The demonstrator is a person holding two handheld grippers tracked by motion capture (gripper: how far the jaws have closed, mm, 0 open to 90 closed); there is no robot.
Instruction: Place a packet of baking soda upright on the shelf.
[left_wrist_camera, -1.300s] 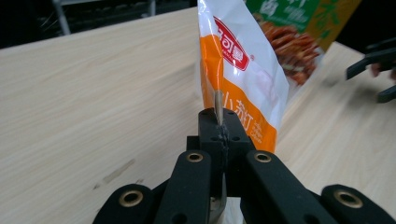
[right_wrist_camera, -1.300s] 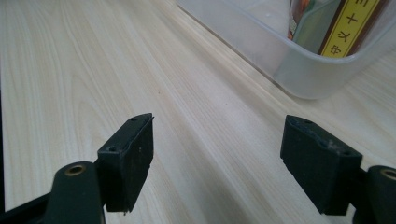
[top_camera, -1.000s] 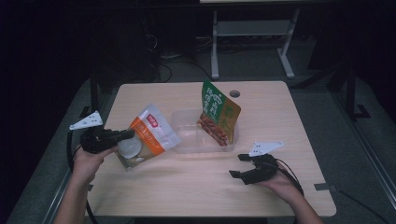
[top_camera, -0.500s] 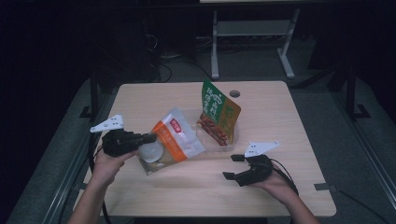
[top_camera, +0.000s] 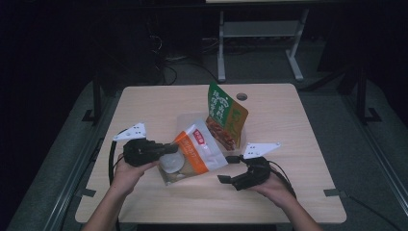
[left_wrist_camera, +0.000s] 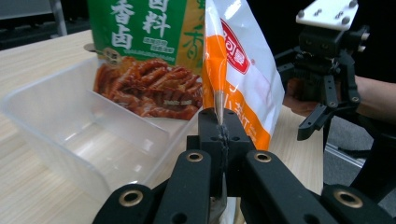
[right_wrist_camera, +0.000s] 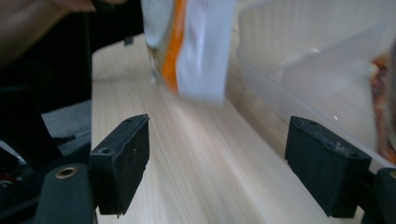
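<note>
The left tongs are clenched on the edge of the orange-and-white snack pouch, holding it above the surface beside the clear divided tray (green pouch inside), while the right tongs, empty, have just been opening.

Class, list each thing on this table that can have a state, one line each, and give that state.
Orange and white bag: sealed, lifted, clamped at its edge.
Green bag: upright in the container.
Clear container: open, one compartment empty.
Left gripper: shut on the bag.
Right gripper: open, holding nothing.
</note>
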